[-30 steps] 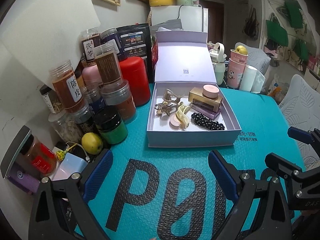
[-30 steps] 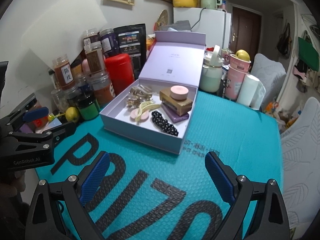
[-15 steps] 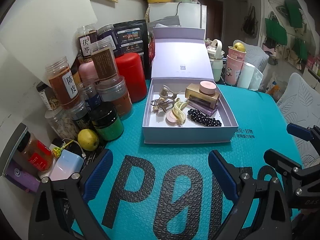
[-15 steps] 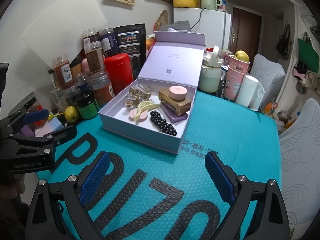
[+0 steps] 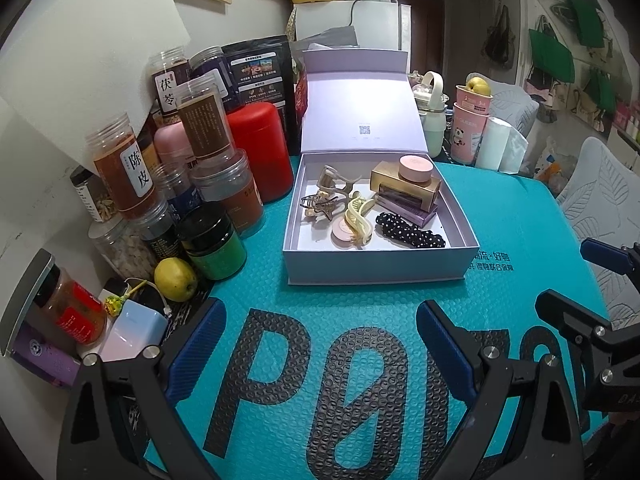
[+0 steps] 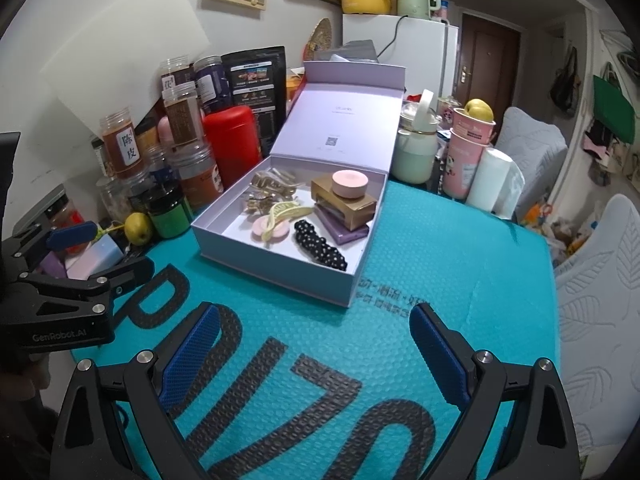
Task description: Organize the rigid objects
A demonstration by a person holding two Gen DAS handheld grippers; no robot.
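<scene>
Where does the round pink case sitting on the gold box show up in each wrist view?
Left wrist: the round pink case is right of centre, upper half, on the gold box at the lavender box's far right.
Right wrist: slightly above centre, on the same gold box.
Shared landmark: the red canister left of the box.

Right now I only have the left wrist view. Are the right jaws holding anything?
Observer: No. The right gripper is open with nothing between the jaws. It hangs over the teal mat, short of the lavender box.
Operator: And how does my left gripper look from outside?
Observer: The left gripper is open and empty. It sits at the mat's left edge, in front of the pastel power bank and clear of the box.
</scene>
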